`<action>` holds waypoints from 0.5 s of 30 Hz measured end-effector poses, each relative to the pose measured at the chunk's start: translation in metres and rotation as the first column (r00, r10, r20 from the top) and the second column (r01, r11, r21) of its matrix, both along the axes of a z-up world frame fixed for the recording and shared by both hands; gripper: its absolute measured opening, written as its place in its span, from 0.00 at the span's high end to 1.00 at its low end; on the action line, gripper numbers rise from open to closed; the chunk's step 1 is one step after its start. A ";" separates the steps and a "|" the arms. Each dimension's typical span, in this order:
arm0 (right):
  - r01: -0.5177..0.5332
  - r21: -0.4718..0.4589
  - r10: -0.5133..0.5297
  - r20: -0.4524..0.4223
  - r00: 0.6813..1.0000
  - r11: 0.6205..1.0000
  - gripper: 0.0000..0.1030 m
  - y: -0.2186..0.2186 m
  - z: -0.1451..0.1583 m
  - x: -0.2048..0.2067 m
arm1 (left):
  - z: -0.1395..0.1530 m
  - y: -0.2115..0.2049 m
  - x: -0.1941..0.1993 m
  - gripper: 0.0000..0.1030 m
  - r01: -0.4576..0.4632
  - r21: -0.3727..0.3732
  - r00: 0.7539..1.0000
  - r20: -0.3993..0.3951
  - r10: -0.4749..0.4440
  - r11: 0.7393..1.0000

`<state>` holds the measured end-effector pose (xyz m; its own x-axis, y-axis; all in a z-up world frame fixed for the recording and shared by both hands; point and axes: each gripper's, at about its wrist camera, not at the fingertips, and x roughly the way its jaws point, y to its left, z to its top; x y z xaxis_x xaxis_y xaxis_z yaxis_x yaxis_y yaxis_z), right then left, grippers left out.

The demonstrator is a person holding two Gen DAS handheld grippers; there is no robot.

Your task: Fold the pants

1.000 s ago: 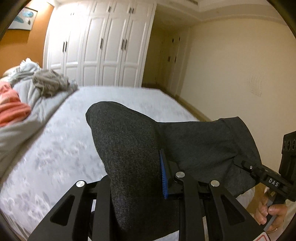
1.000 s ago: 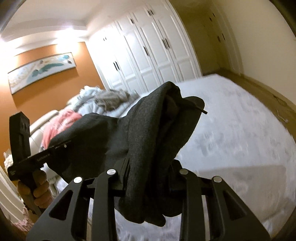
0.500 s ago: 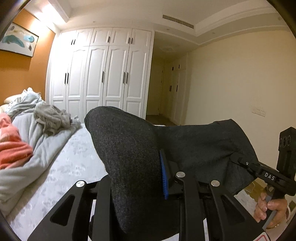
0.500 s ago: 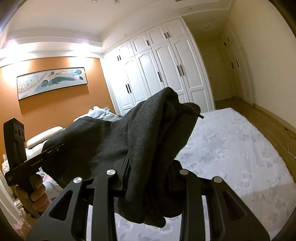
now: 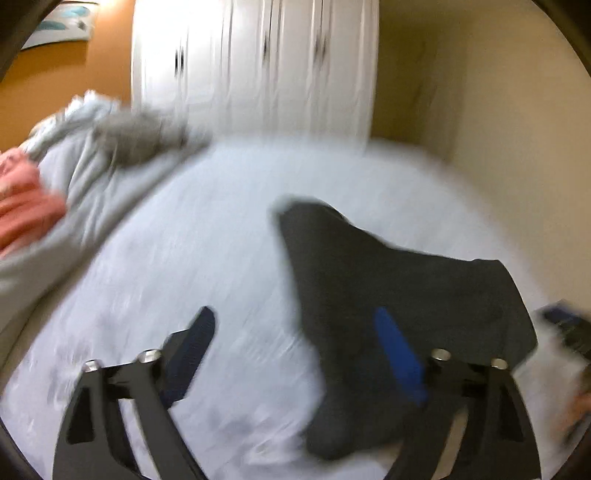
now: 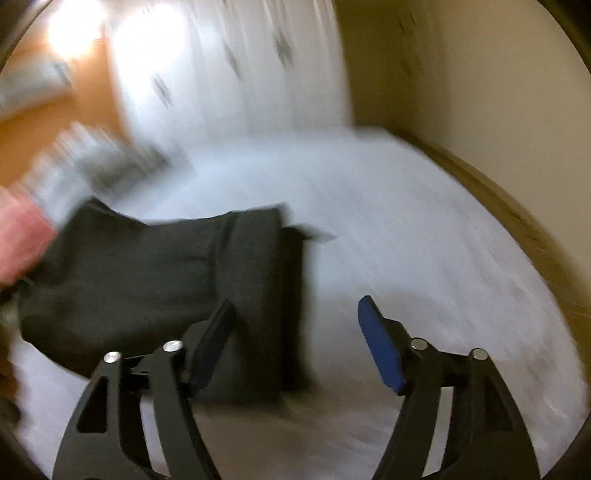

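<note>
Both grippers opening: left gripper (image 5: 295,345), right gripper (image 6: 297,338) fingers spread, gripping nothing; dark grey pants (image 6: 166,280) released onto bed (image 6: 424,240), ready for folding.

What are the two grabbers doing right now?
Left gripper: jaws opening, dark pants no longer pinched.
Right gripper: jaws opening, holding nothing; the pants lie beside it.

Warm indoor light, both fisheye views heavily motion-blurred and dark-vignetted at the curved edges; ceiling glare (image 6: 74,27) blows out far up-left of the right tongs (image 6: 295,343), which stay comparatively sharp.
</note>
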<state>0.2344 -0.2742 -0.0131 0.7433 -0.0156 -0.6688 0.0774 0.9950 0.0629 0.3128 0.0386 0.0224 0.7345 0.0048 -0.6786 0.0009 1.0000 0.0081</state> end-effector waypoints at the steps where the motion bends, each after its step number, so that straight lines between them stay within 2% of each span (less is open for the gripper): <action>1: 0.013 -0.007 -0.014 -0.075 0.997 1.000 0.52 -0.010 -0.029 0.000 | -0.035 0.006 0.006 0.48 0.000 0.033 0.995 -0.100 0.003 0.999; 2: 0.017 0.012 -0.016 -0.086 0.996 1.000 0.59 -0.016 -0.041 -0.005 | -0.049 0.009 0.007 0.49 0.006 0.033 0.991 -0.135 -0.001 0.999; 4: -0.012 0.039 0.014 -0.064 0.998 0.999 0.69 -0.018 -0.046 -0.019 | -0.062 0.014 0.002 0.49 0.003 0.013 0.990 -0.138 -0.001 1.000; 6: -0.067 0.013 0.067 -0.028 0.997 0.998 0.71 -0.003 -0.031 -0.024 | -0.052 0.008 0.000 0.49 0.008 0.009 0.996 -0.094 -0.007 1.000; 7: -0.109 0.016 0.109 -0.009 0.994 0.994 0.78 0.010 -0.020 -0.022 | -0.042 0.001 -0.001 0.47 0.007 0.016 0.998 -0.070 -0.006 1.000; 8: -0.132 0.017 0.132 -0.004 0.991 0.991 0.80 0.019 -0.014 -0.017 | -0.035 -0.006 0.001 0.46 0.010 0.012 0.998 -0.057 -0.010 1.000; 11: -0.172 0.041 0.171 0.020 0.985 0.984 0.80 0.045 0.000 0.000 | -0.023 -0.032 0.001 0.46 0.033 0.004 0.997 -0.069 -0.033 0.999; 15: -0.131 0.063 0.131 0.008 0.991 0.989 0.81 0.053 -0.010 0.027 | -0.025 -0.045 0.011 0.46 0.040 0.040 0.997 -0.062 -0.038 0.998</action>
<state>0.2614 -0.2208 -0.0234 0.7385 0.1241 -0.6627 -0.0534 0.9906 0.1260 0.3241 -0.0059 -0.0026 0.6919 0.0058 -0.7220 0.0418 0.9980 0.0481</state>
